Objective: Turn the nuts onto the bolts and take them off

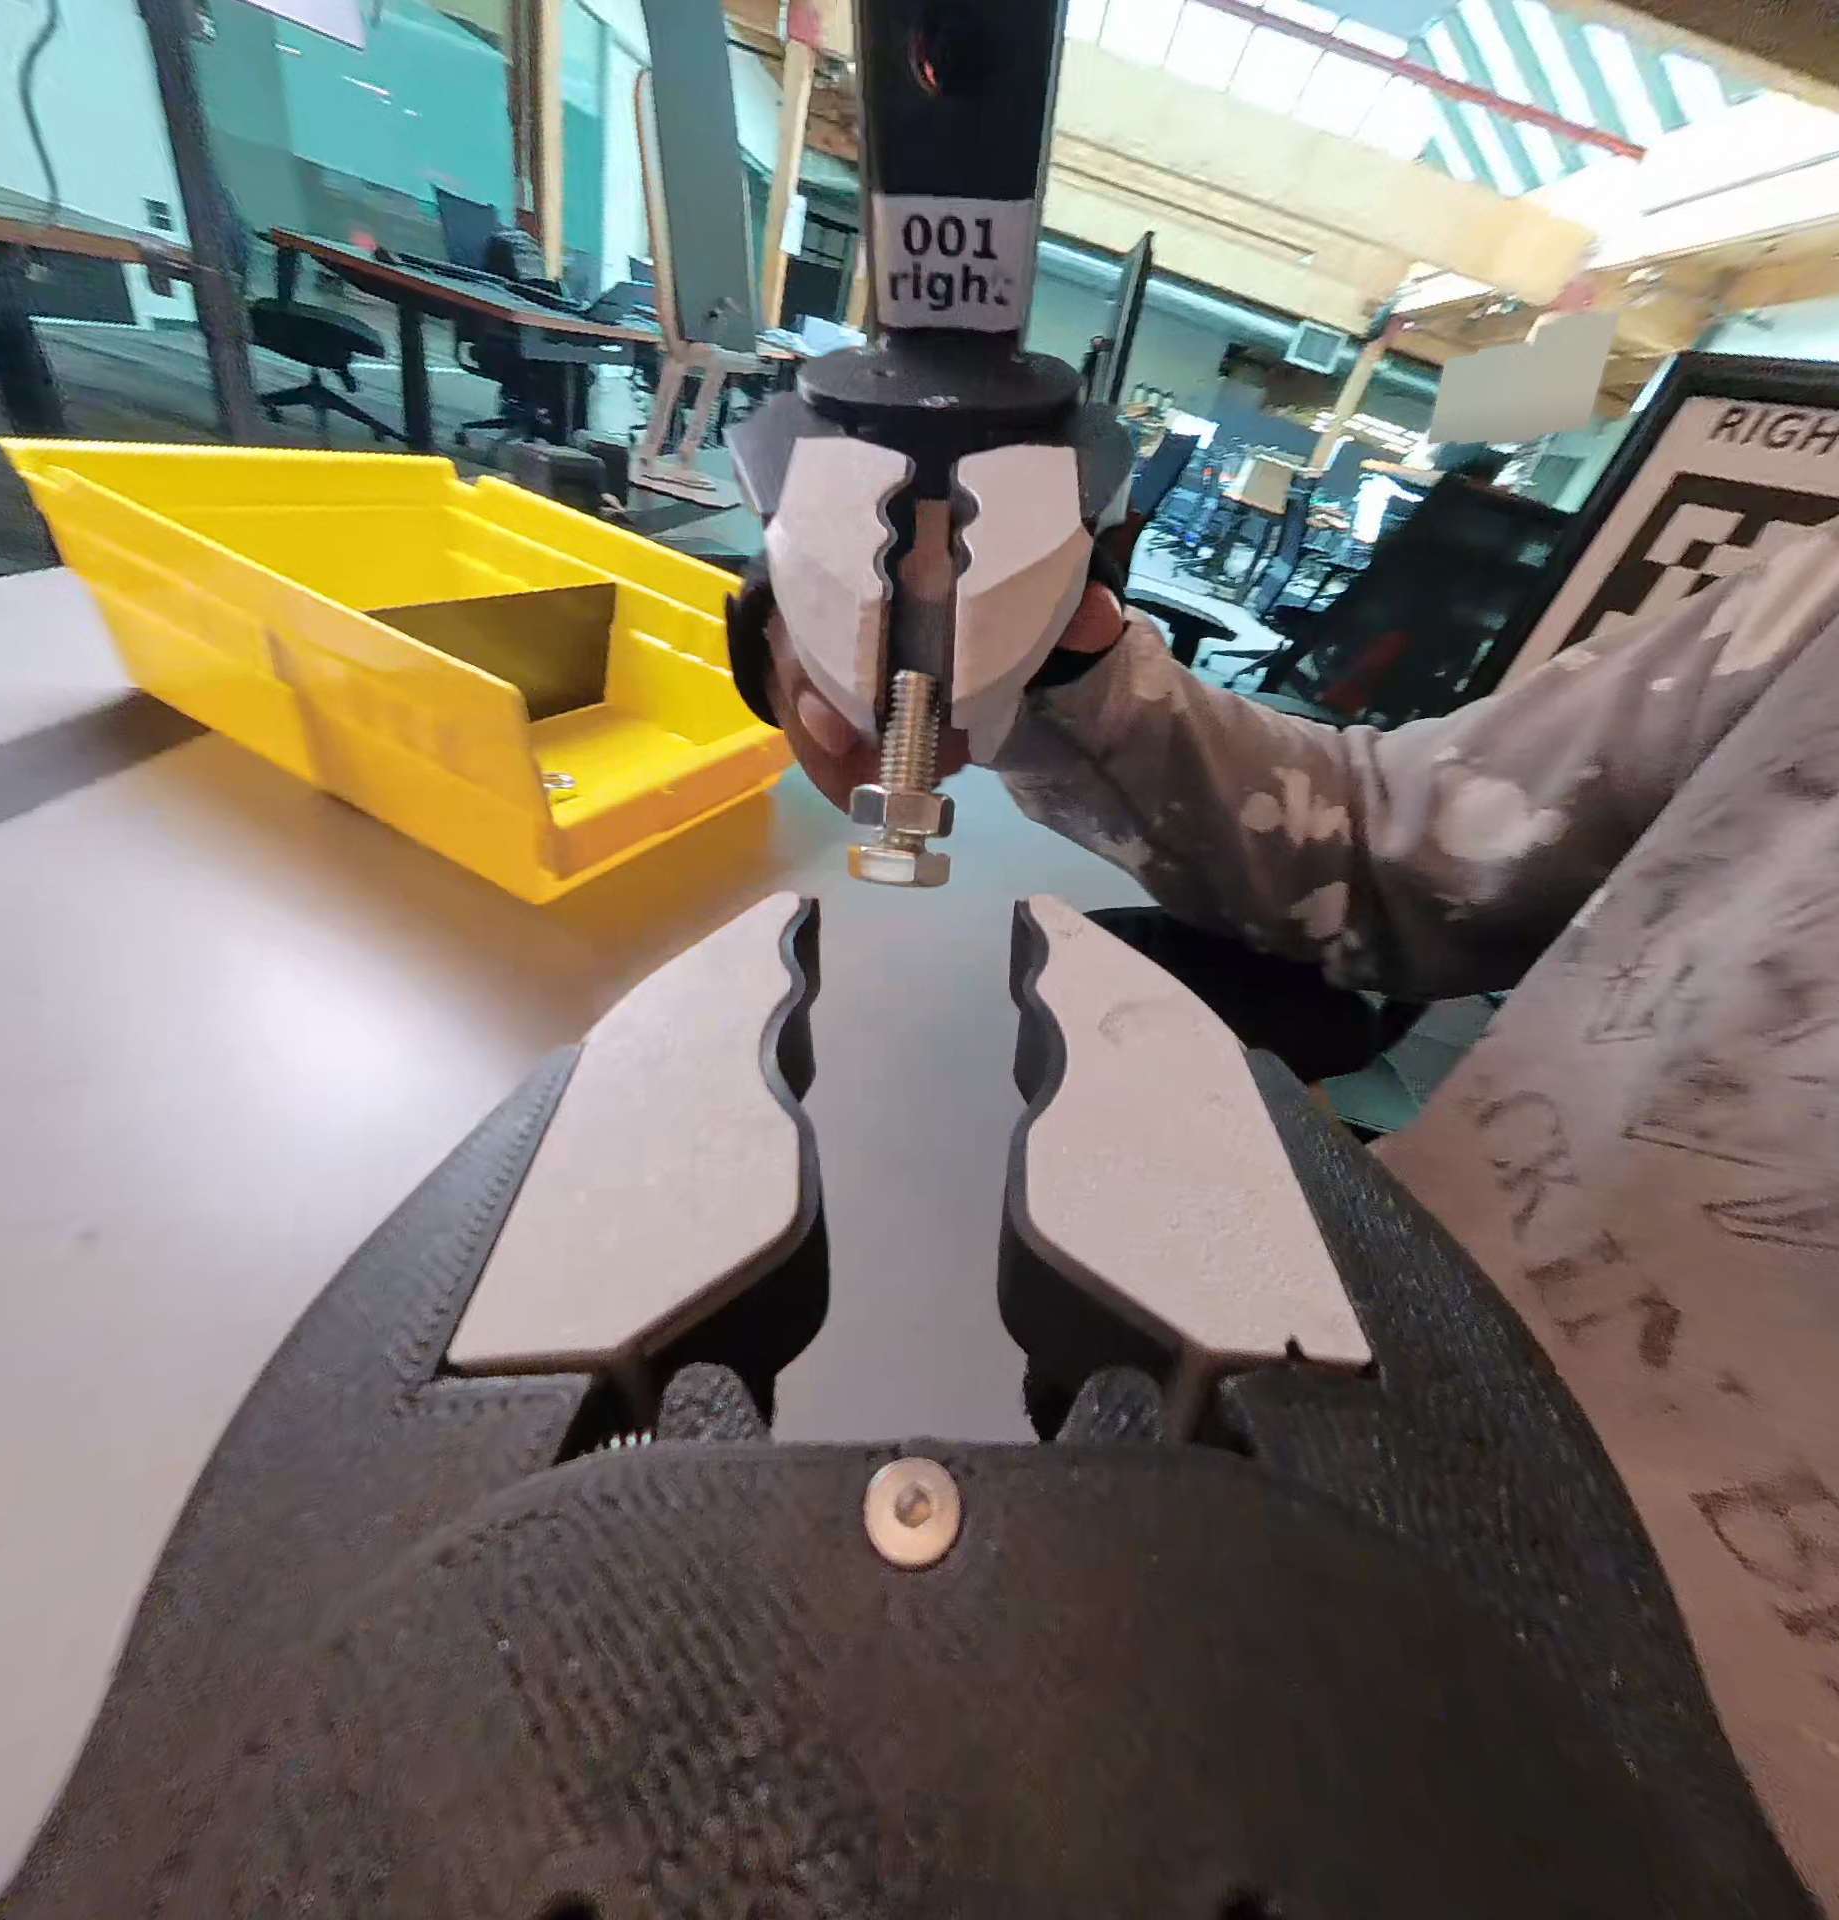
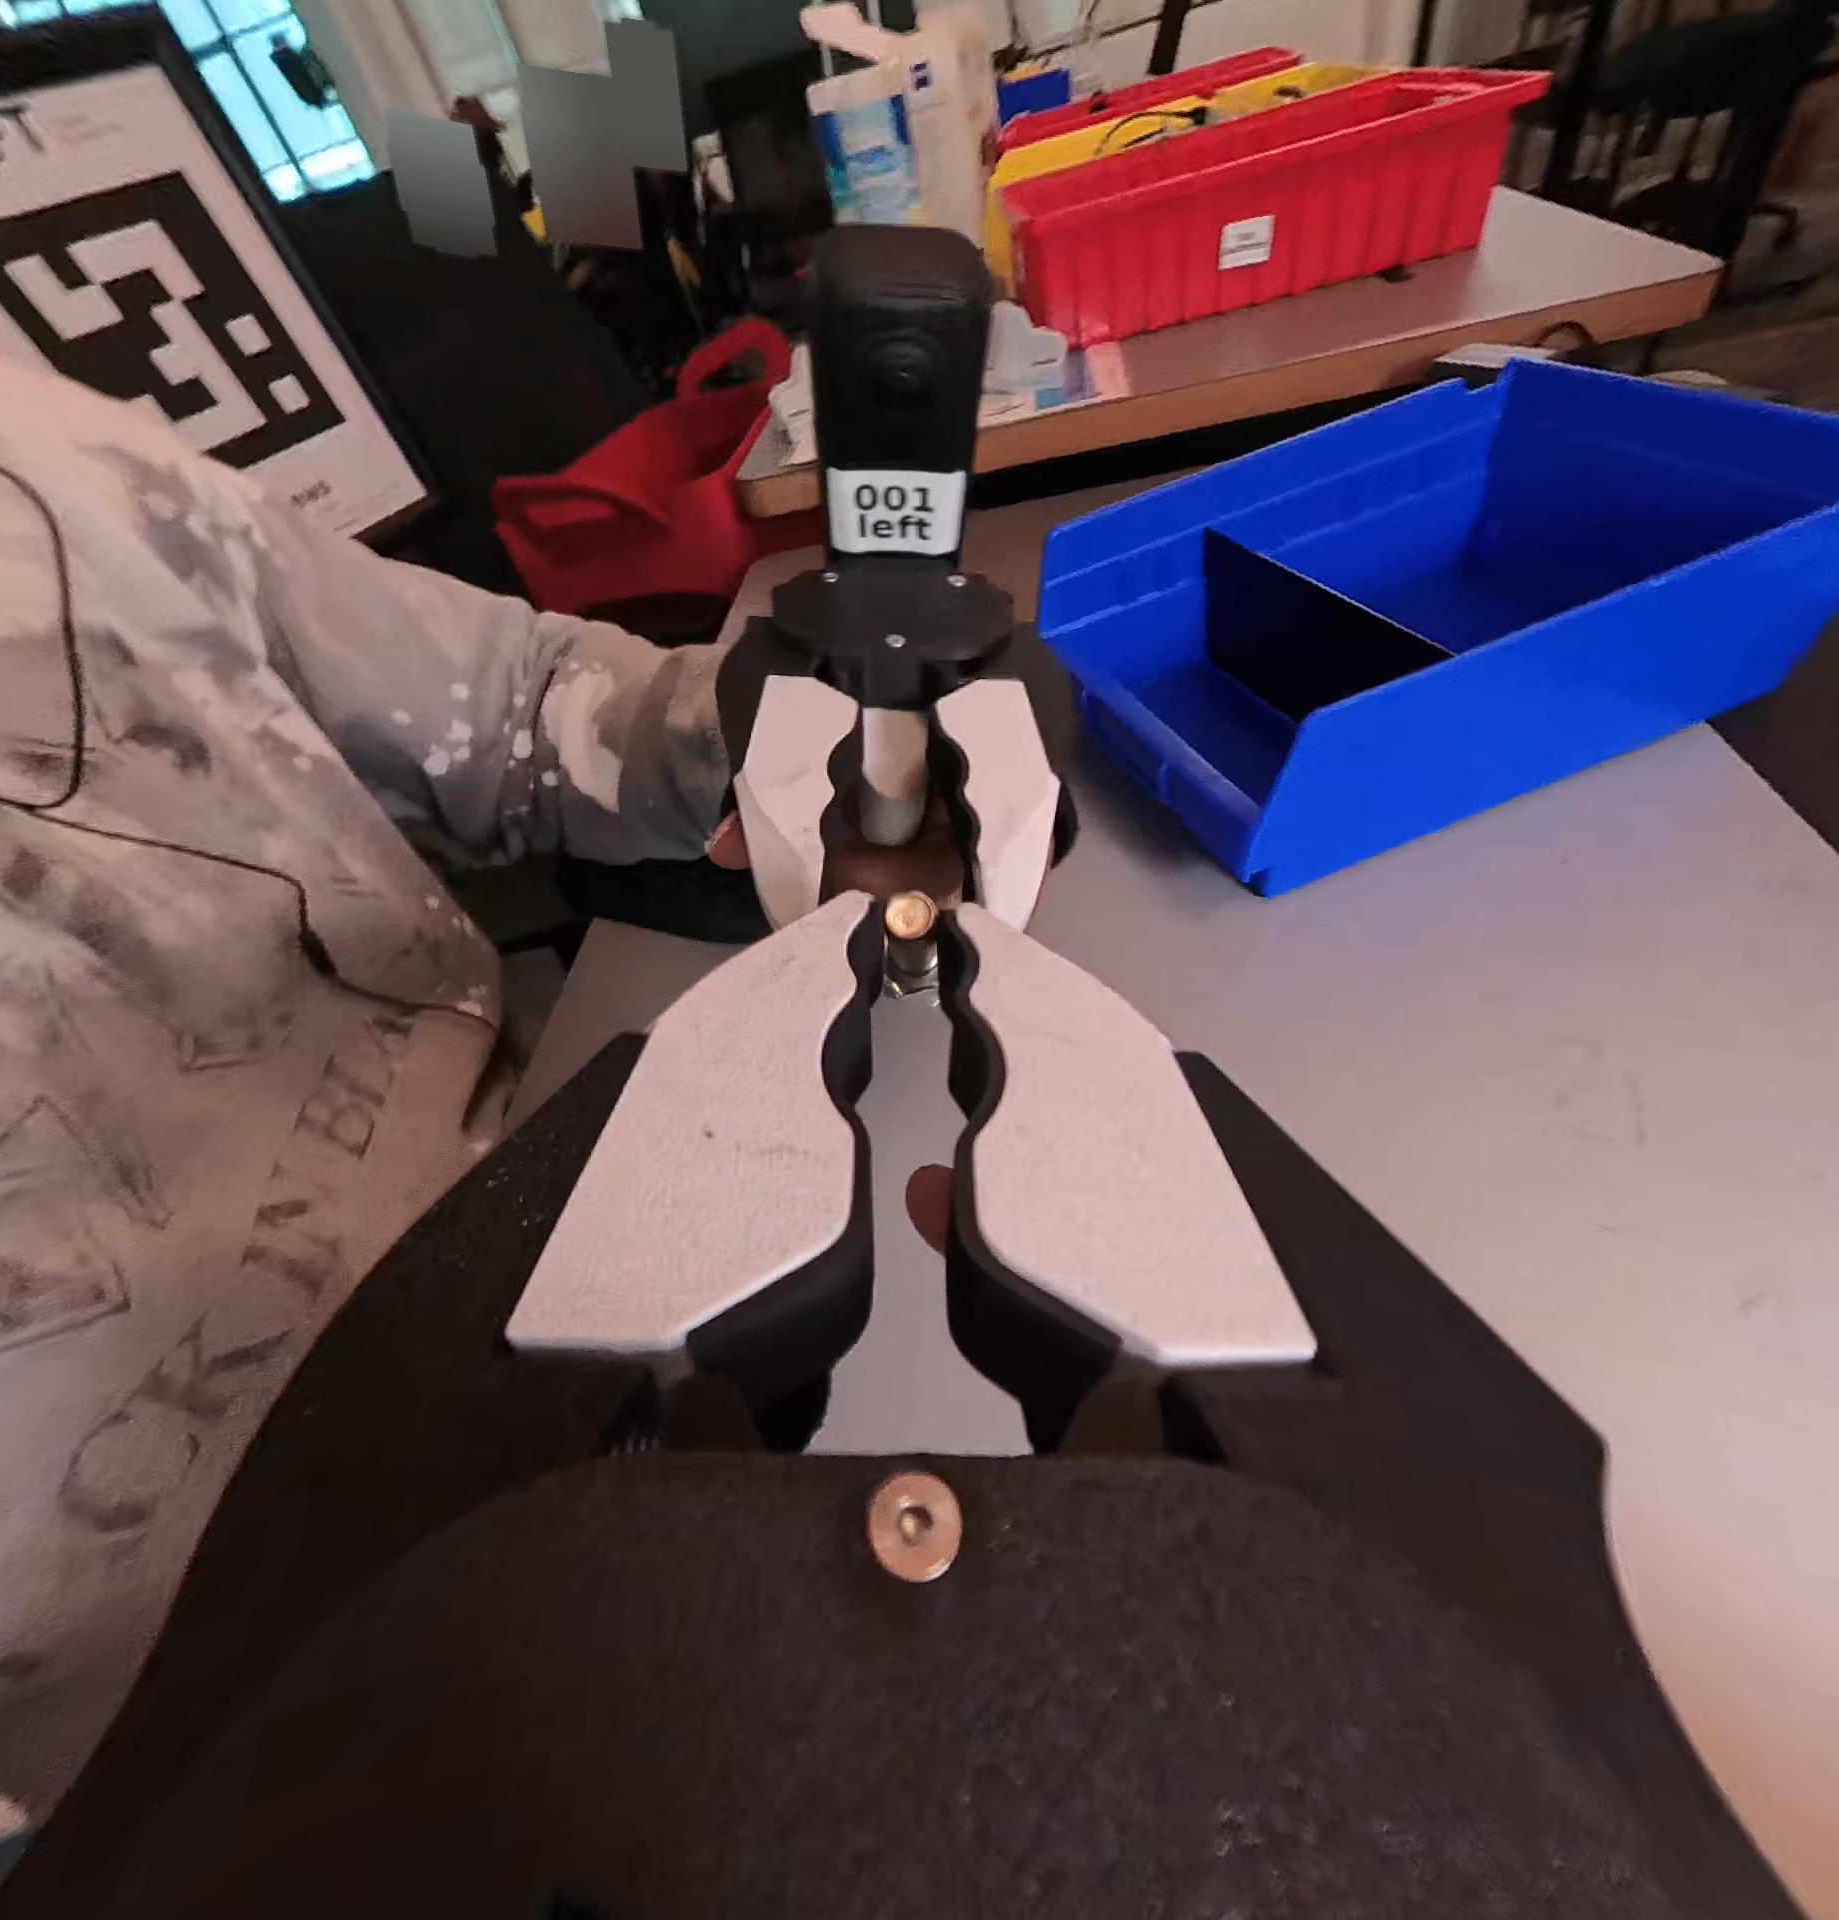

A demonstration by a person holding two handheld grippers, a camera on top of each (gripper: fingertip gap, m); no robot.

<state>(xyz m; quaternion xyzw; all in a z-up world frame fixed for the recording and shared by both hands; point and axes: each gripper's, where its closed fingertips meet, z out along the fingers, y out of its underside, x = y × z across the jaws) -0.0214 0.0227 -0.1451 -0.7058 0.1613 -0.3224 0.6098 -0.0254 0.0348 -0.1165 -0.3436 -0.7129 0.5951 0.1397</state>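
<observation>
We are clamping the right gripper (image 2: 910, 920) on a threaded steel bolt (image 1: 907, 743), its hex nut (image 1: 901, 809) sitting just above the hex head. Our left gripper (image 1: 915, 914) is waiting just beneath the bolt, scalloped white pads parted and empty. A ribbed yellow bin (image 1: 375, 665) is lying left of the bolt.
</observation>
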